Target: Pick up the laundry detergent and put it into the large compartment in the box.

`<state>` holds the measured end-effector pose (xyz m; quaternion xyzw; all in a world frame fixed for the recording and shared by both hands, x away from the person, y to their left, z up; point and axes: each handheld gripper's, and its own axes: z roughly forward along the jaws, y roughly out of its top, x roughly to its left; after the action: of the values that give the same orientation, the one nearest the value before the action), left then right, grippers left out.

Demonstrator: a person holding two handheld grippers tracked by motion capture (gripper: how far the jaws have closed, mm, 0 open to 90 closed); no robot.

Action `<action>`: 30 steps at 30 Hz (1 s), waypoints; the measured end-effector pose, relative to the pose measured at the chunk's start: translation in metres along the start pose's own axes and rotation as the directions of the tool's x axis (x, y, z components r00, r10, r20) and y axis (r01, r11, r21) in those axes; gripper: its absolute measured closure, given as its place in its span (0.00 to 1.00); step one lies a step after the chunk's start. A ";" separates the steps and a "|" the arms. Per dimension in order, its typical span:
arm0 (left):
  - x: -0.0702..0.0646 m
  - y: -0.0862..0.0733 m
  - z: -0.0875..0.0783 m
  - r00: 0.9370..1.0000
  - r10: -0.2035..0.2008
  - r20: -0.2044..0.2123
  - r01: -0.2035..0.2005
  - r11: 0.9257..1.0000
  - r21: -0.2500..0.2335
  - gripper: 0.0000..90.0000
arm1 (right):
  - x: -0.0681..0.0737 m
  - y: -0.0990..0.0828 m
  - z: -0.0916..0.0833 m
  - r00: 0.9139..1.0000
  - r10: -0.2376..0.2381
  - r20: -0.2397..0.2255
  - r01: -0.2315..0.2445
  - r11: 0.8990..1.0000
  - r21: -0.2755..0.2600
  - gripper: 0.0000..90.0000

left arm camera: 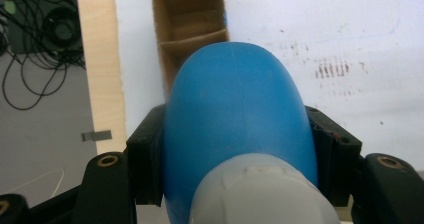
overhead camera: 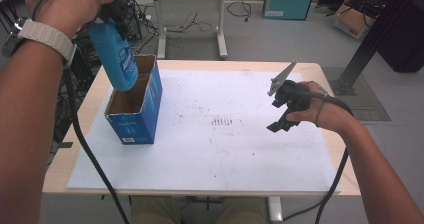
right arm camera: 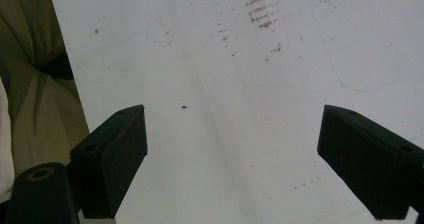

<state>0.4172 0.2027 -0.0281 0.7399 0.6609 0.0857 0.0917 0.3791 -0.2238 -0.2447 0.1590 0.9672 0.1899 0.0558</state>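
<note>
Blue bottle held over an open box, other gripper idle.

The left gripper point(left arm camera: 235, 149) is clamped on a blue bottle point(overhead camera: 116, 54), its black jaws pressing the bottle's two sides just past the pale grey cap point(left arm camera: 260, 194). The bottle hangs tilted, base down, right above the open top of a blue cardboard box point(overhead camera: 147, 101) that stands near the left edge of the white board point(overhead camera: 240, 149) on the table point(overhead camera: 95, 91). The right gripper point(right arm camera: 232, 154) hovers over bare board well to the right, jaws wide apart with nothing between them.
</note>
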 end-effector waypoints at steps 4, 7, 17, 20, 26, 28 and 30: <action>0.005 0.001 0.006 1.000 -0.013 -0.006 0.013 1.000 -0.002 0.42 | 0.000 -0.001 0.000 1.000 0.003 0.001 -0.003 1.000 0.001 0.14; 0.007 0.003 0.014 1.000 -0.016 -0.012 0.016 1.000 0.003 0.42 | 0.000 -0.001 0.001 1.000 0.002 0.000 -0.002 1.000 0.002 0.14; 0.014 0.008 0.041 1.000 -0.019 -0.014 0.019 1.000 -0.006 0.42 | -0.002 -0.004 0.003 1.000 0.016 -0.005 -0.016 1.000 0.006 0.14; 0.015 0.009 0.048 1.000 -0.020 -0.016 0.020 1.000 -0.008 0.42 | -0.002 -0.005 0.002 1.000 0.017 -0.001 -0.017 1.000 0.004 0.14; 0.018 0.009 0.066 1.000 -0.022 -0.006 0.022 1.000 -0.009 0.42 | -0.002 -0.006 0.000 1.000 0.026 0.001 -0.026 1.000 0.001 0.14; 0.019 0.008 0.073 1.000 -0.027 -0.005 0.027 1.000 -0.014 0.42 | -0.002 -0.006 0.001 1.000 0.023 0.000 -0.023 1.000 0.004 0.14; 0.019 0.007 0.082 1.000 -0.030 -0.004 0.030 0.999 -0.018 0.42 | -0.002 -0.007 0.001 1.000 0.027 0.000 -0.027 1.000 0.002 0.14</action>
<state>0.4463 0.2186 -0.1055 0.7288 0.6714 0.0918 0.0983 0.3789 -0.2302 -0.2482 0.1722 0.9652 0.1895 0.0532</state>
